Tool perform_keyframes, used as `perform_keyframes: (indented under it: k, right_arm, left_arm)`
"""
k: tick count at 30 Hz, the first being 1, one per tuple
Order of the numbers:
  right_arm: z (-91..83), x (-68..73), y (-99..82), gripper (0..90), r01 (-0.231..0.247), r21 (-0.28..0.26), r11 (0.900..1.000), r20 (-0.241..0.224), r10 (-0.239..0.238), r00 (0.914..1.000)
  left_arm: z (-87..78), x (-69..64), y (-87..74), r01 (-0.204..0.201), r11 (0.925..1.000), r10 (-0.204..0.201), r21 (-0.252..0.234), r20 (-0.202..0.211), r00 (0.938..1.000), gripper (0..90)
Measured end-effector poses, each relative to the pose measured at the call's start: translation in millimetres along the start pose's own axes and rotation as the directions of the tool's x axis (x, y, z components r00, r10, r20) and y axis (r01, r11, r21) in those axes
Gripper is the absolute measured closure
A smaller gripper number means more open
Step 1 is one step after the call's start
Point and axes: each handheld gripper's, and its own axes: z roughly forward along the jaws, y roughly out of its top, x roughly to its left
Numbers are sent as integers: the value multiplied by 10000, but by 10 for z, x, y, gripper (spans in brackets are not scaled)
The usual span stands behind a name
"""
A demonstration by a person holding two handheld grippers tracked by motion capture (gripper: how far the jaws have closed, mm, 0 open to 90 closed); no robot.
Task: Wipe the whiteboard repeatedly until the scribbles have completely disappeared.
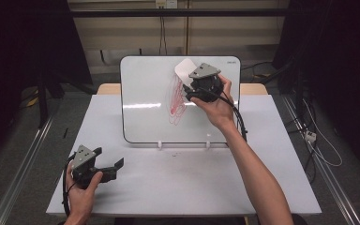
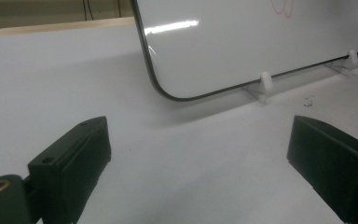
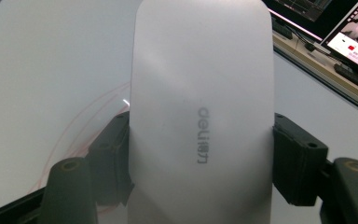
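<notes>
1. Nearest the camera, in the lower left of the high view, sits the left gripper [image 1: 115, 166] on the bench [image 1: 192, 187]. Its fingers [image 2: 72, 161] are wide apart and hold nothing.
2. Up in the top middle of the high view, the right gripper [image 1: 186, 88] is up at the whiteboard [image 1: 145, 103]. Its fingers [image 3: 300, 161] are squeezed on a white eraser [image 3: 200, 107], one on each long side.
3. That eraser is pressed near the top of the board, just above the red scribble [image 1: 176, 101].
4. I think the eraser is light and hard, with a smooth shell, so it could slip. Holding it by the two long sides, near the middle, looks like the best way.
5. I think the board is stiff but only stands on small white feet [image 2: 265, 81], so a hard push could tip it.
</notes>
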Motion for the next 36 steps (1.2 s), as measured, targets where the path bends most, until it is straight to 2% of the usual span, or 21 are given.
perform_keyframes:
  k: [6,7,10,11,16,17,20,24,26,36]
  right_arm:
    - [66,-8,-6,317,129,183,9998,216,-132,9997]
    - [91,-12,8,317,141,106,9998,429,-146,9990]
    - [116,-21,40,317,92,138,9999,498,-99,9987]
    - [138,-17,77,317,230,190,9996,609,-241,9979]
    - [180,0,114,317,337,335,9989,589,-356,9976]
    - [210,-3,107,317,221,439,9988,531,-244,9983]
    - [240,0,89,316,266,656,9975,681,-311,9972]
    - [279,5,69,317,364,820,9960,892,-437,9951]
    - [303,32,61,317,563,873,9946,1103,-659,9917]
    - [323,86,71,316,751,1021,9919,1453,-896,9853]
  left_arm:
    - [-12,-4,-3,5,10000,-6,-32,-9,10000,60]
    - [-13,-5,-4,8,10000,-8,-41,-10,10000,60]
    - [-5,-6,-3,2,10000,-1,-20,28,10000,60]
    - [-5,-6,-4,-2,10000,2,-14,40,10000,60]
    - [-12,8,-8,62,10000,-61,-66,56,10000,60]
    - [-13,11,-5,48,10000,-48,-65,49,10000,60]
    - [-13,5,4,28,9999,-28,-115,55,10000,60]
    - [-1,-8,0,6,10000,-6,-48,79,10000,60]
    - [-3,-7,2,27,10000,-27,-75,79,10000,60]
    - [-13,2,1,13,10000,-12,-87,66,10000,60]
